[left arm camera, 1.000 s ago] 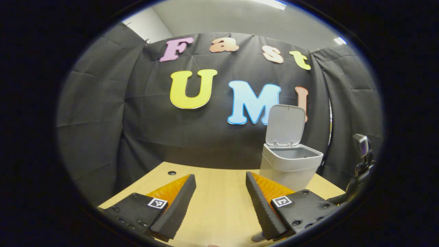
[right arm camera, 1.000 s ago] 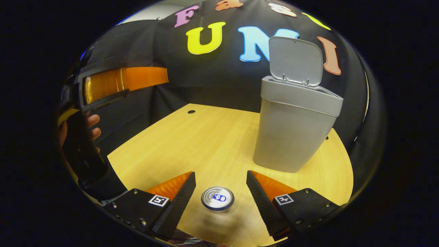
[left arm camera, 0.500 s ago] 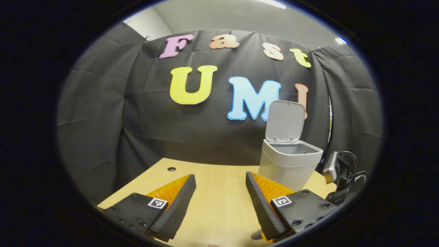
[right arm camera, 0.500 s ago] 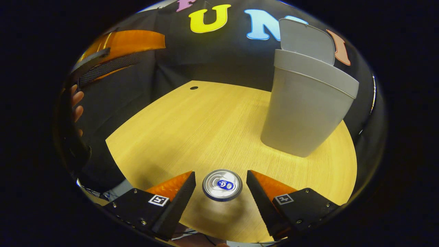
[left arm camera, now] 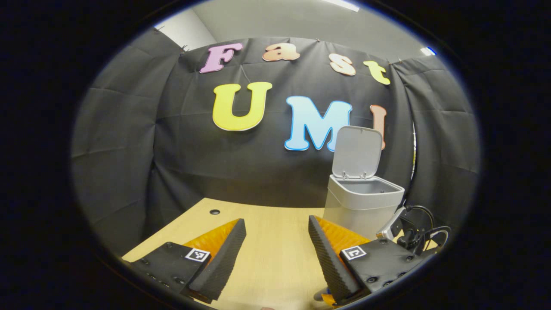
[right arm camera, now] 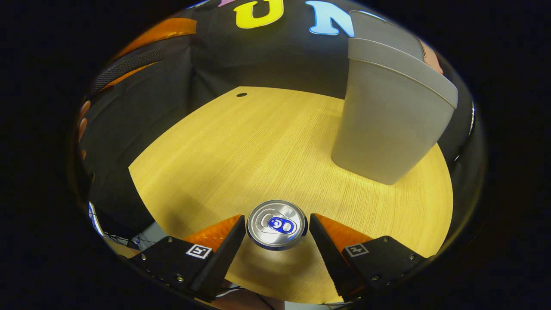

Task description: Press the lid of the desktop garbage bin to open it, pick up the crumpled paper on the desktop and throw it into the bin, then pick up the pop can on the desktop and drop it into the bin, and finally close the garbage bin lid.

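Right gripper [right arm camera: 277, 232] over desk [right arm camera: 206, 163], fingers apart, straddling pop can [right arm camera: 277, 224]; contact not clear. Can upright between fingertips at 6 o'clock in right gripper view. Likely light, thin-walled, slick, dents easily: take mid-body, gentle squeeze. Bin [right arm camera: 389, 120] at 2 o'clock, lid [left arm camera: 357, 151] raised. Left gripper [left arm camera: 275, 254] spread, holding nothing.

You can see a light wooden table [right arm camera: 258, 146] across the middle of the right gripper view. It has a small dark round hole [right arm camera: 242, 94] near its far edge. In the left gripper view, a grey ceiling [left arm camera: 301, 21] runs along the top.
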`<state>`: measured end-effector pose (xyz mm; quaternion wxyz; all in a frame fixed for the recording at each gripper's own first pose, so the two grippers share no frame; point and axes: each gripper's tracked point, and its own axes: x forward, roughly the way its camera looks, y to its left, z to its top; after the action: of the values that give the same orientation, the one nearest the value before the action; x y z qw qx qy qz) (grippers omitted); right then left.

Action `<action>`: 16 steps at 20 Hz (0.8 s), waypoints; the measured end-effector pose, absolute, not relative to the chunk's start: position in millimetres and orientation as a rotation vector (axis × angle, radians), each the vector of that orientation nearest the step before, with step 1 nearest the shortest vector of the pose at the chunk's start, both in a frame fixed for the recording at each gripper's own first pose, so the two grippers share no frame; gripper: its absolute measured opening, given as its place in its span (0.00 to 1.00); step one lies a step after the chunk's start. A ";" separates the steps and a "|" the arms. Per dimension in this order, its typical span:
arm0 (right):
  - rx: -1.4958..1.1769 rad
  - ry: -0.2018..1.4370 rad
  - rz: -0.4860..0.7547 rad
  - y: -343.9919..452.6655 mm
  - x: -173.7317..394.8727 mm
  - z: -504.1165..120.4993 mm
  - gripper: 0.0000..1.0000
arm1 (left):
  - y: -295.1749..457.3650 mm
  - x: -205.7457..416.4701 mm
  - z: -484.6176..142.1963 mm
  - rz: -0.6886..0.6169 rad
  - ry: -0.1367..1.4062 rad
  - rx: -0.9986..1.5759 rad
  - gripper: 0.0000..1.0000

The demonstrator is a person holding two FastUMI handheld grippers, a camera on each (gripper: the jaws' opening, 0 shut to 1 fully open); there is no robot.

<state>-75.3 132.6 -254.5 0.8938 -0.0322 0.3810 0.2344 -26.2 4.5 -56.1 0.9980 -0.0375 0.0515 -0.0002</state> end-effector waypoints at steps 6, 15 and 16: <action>-0.064 0.795 0.467 125.8 -74.3 -255.1 0.86 | 2.4 -25.2 -56.0 -0.002 0.102 -0.080 0.95; -0.015 0.711 0.414 99.9 -70.3 -218.0 0.85 | -3.2 -25.3 -57.3 -0.012 0.100 -0.098 0.95; -0.009 0.700 0.410 97.9 -70.6 -213.0 0.85 | -4.3 -24.5 -56.8 -0.014 0.098 -0.098 0.95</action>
<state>-70.6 97.9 -213.0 0.9188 -0.0045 0.3405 0.1996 -24.5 -4.3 -56.8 0.9976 -0.0489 0.0491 -0.0069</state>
